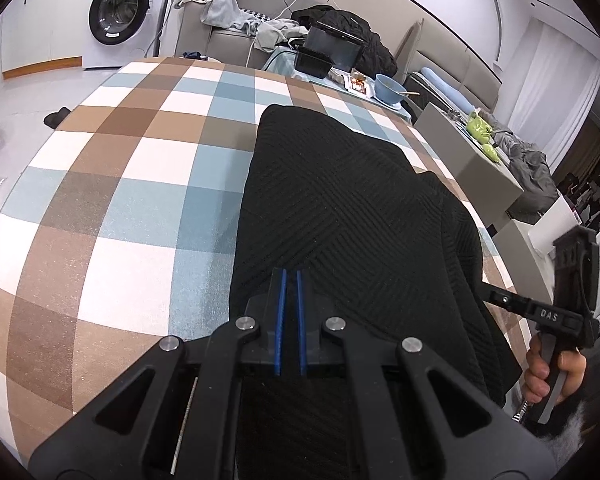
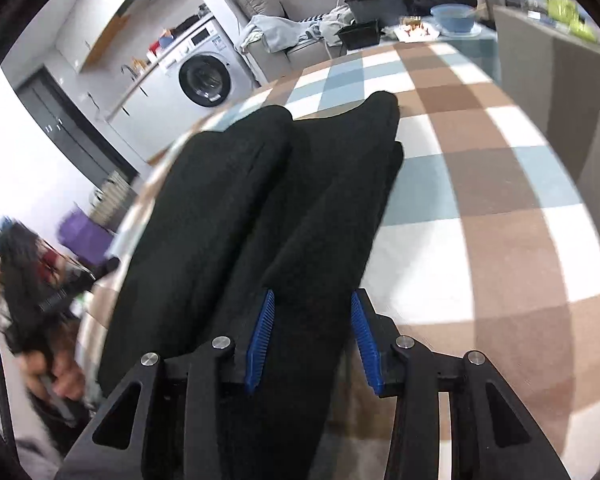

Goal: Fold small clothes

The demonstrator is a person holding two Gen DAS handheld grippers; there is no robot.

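A black knitted garment [image 1: 340,200] lies folded lengthwise on the checked tablecloth [image 1: 120,200]. My left gripper [image 1: 292,274] is shut, its blue pads together, tips low over the garment's near end; I cannot make out any cloth pinched between them. In the right wrist view the garment [image 2: 228,200] shows as two long rolls side by side. My right gripper [image 2: 312,300] stands open around the near end of the right-hand roll, and its right pad [image 2: 364,340] is clear of the cloth. A hand [image 1: 552,372] holds that gripper at the garment's right edge.
At the table's far end stand black trays [image 1: 314,62], a food dish and a blue bowl [image 1: 388,88]. Beyond are a sofa with heaped clothes [image 1: 220,4] and a washing machine [image 1: 120,12]. Bare checked cloth [image 2: 480,200] lies to the garment's right.
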